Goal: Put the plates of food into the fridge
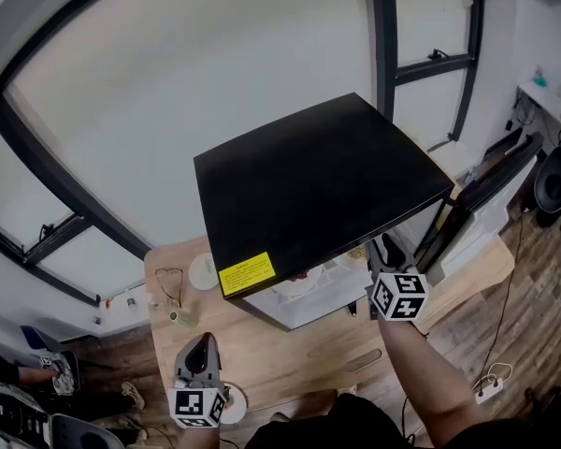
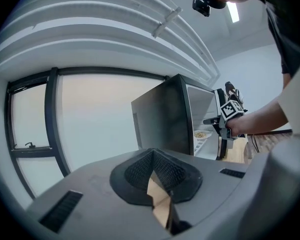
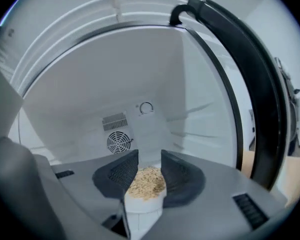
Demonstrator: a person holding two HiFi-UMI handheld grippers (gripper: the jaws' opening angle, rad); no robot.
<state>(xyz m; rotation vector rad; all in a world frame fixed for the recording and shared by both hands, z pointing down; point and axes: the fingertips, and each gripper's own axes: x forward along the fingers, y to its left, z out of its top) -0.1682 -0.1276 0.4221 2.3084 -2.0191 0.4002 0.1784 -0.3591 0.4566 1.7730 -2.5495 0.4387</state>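
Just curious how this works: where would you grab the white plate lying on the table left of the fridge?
Probably its near rim, coming from the person's side. The white plate lies flat on the table, so only its thin edge offers a bite, and the fridge stands close on its right.

Bright daylight is pouring through the big windows, washing them white. A ceiling light is glowing. Picture edges are bending and going dark.
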